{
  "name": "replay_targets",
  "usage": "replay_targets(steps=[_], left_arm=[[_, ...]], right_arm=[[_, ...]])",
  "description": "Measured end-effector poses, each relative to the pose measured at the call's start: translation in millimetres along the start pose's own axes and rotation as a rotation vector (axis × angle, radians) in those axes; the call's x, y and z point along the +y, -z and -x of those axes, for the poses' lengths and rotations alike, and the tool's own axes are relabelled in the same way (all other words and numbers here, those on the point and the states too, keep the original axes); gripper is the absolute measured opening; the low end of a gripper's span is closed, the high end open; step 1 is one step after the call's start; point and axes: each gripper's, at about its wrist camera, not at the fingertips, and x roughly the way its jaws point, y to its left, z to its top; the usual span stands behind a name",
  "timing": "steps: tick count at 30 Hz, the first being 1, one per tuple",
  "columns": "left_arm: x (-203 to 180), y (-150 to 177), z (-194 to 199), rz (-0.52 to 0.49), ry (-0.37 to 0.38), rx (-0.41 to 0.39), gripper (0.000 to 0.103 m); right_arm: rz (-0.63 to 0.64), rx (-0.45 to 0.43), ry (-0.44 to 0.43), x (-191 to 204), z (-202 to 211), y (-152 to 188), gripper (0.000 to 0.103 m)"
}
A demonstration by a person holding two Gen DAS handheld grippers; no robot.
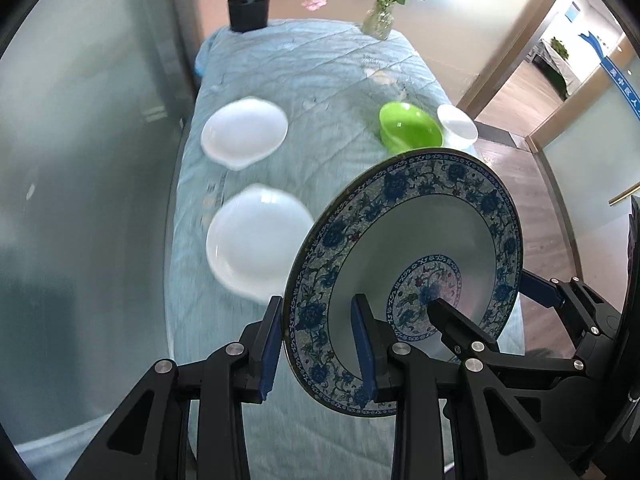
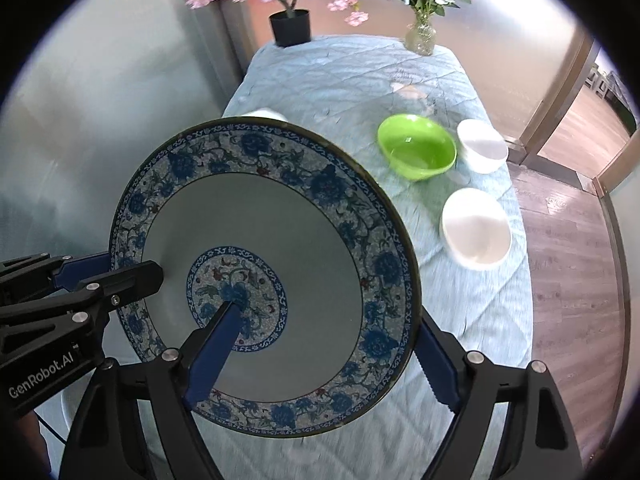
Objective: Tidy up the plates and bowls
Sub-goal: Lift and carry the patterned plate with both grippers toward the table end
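Note:
A blue-and-white floral plate is held tilted above the near end of the table by both grippers. My left gripper is shut on its left rim. My right gripper is shut on its right rim, and it also shows at the right of the left wrist view. Two white plates lie on the left of the table. A green bowl and two white bowls sit on the right.
The table wears a light blue quilted cloth. A black pot with pink blossoms and a glass vase of flowers stand at the far end. A grey wall runs along the left; wood floor lies right.

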Motion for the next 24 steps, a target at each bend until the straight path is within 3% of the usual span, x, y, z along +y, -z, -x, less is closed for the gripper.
replay_targets(steps=[11,24], left_arm=[[4.6,91.3,-11.9,0.025,-0.006,0.062,0.030],[23.7,132.9,-79.0,0.051,0.004,0.172,0.030]], right_arm=[[0.001,0.087,-0.017,8.9,-19.4,59.9,0.085],[-0.022,0.221,-0.047,10.2,-80.8,108.6,0.085]])
